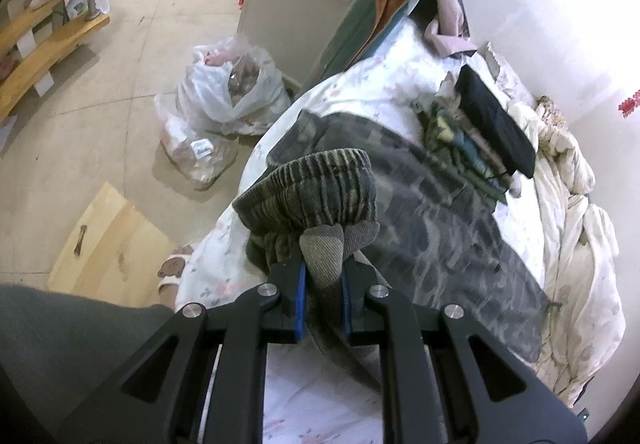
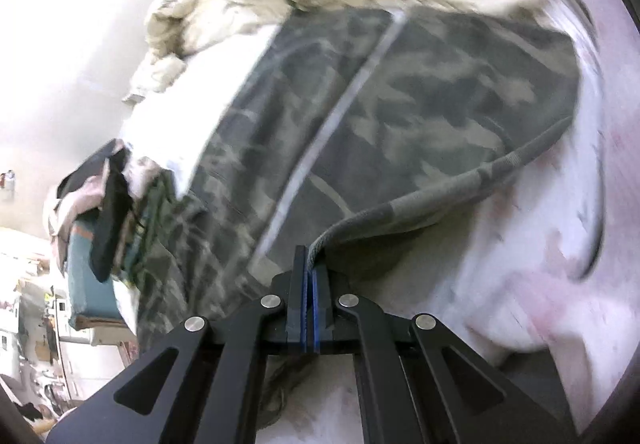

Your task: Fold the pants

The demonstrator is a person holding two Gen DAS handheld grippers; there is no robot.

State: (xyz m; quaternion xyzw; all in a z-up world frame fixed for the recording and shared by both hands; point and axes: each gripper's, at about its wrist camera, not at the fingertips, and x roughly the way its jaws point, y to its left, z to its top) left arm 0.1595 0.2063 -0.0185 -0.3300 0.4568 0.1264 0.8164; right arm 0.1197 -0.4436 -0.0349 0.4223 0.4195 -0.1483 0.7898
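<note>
Grey camouflage pants [image 1: 432,199] lie spread on a bed with a white floral sheet [image 1: 360,91]. My left gripper [image 1: 323,264] is shut on the bunched ribbed elastic waistband [image 1: 312,187] and holds it raised above the sheet. My right gripper [image 2: 310,264] is shut on a thin hem edge of the pants [image 2: 400,115], lifting that edge off the sheet [image 2: 520,264]. The two legs lie side by side in the right wrist view, with a pale strip between them.
A stack of folded clothes [image 1: 480,131] sits beyond the pants. A crumpled cream duvet [image 1: 568,179] lies along the wall side. Plastic bags [image 1: 224,91], a wooden board [image 1: 108,244] and a white cabinet [image 1: 296,3] stand on the floor left of the bed.
</note>
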